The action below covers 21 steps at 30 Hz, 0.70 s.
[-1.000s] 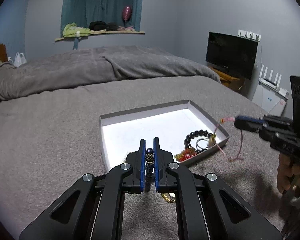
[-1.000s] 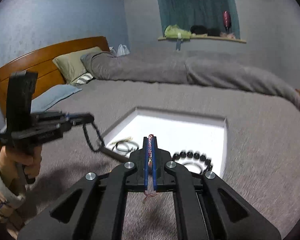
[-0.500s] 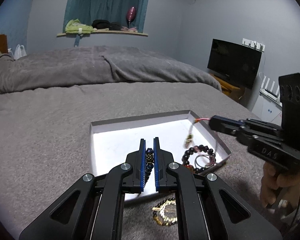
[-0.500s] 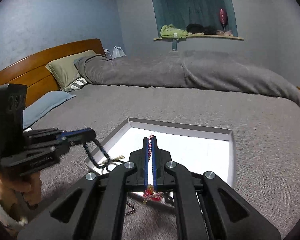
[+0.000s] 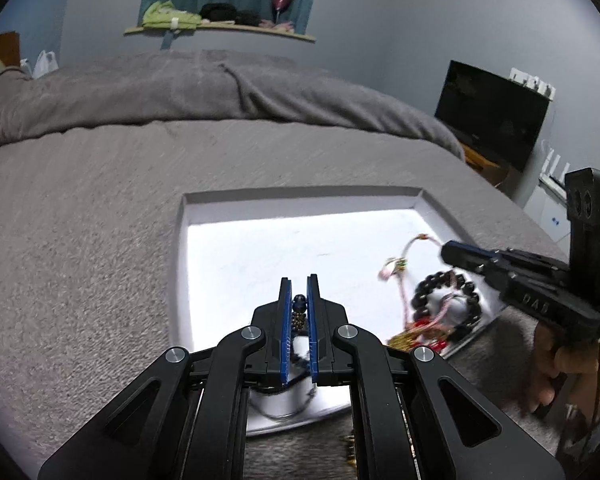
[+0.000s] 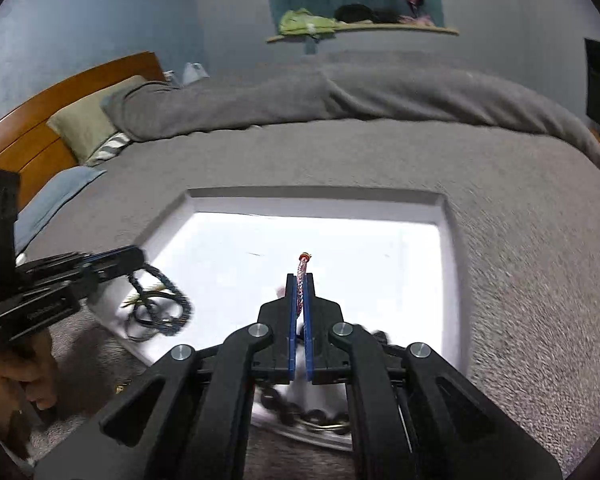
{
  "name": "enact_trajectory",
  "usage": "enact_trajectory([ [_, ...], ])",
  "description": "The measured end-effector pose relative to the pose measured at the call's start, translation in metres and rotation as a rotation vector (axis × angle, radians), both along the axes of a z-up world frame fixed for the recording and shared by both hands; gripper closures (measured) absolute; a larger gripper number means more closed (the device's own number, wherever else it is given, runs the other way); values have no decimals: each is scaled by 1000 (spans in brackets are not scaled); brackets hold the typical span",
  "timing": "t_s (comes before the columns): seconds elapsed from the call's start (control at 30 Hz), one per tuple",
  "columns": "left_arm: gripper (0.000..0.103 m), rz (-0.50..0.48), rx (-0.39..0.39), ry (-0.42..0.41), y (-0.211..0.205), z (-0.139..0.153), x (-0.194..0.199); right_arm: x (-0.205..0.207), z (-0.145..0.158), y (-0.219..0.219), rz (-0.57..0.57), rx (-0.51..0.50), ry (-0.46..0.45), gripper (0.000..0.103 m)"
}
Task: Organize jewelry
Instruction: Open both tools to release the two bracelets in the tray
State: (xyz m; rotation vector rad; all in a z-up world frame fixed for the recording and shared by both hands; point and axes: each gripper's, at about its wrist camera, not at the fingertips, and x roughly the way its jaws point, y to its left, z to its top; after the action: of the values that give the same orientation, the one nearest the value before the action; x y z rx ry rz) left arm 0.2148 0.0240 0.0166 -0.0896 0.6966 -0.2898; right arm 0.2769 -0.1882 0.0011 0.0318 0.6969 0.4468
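Both my grippers moved forward and down over white tray [image 5: 300, 204] since a second ago; earlier both hung short of its near rim.

My left gripper [image 5: 299, 298]: jaws nearly closed, pinching dark beaded strand [image 5: 299, 308], now above tray's near edge.

My right gripper [image 6: 299, 292]: jaws clamped on pink braided cord [image 6: 300, 276], tip over tray middle.

Black bead bracelet [image 5: 448, 300] already lies in tray's near right corner.

Judgement: both pieces positioned for release; next, lower and open.
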Motion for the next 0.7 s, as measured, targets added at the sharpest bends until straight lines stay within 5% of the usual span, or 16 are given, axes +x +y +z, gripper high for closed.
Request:
enact_trajectory([
  [0.07, 94, 0, 34, 0, -3, -1, -1, -1, -2, -5, -17, -4, 1, 100],
  [0.17, 76, -7, 88, -7, -11, -3, -4, -2, -2, -8, -37, -18, 1, 96],
  [0.2, 68, -9, 106, -13, -14, -3, -5, -3, -2, -10, -39, -15, 2, 91],
  [0.33, 61, -21, 143, -40, -19, 3, -13, -7, 3, -20, -59, 19, -13, 64],
  [0.43, 33, -19, 143, -84, -18, 11, -23, -12, 9, -30, -73, 46, -21, 61],
  [0.7, 25, 9, 170, -100, -5, 20, -44, -36, 17, -27, -47, 50, -44, 43],
])
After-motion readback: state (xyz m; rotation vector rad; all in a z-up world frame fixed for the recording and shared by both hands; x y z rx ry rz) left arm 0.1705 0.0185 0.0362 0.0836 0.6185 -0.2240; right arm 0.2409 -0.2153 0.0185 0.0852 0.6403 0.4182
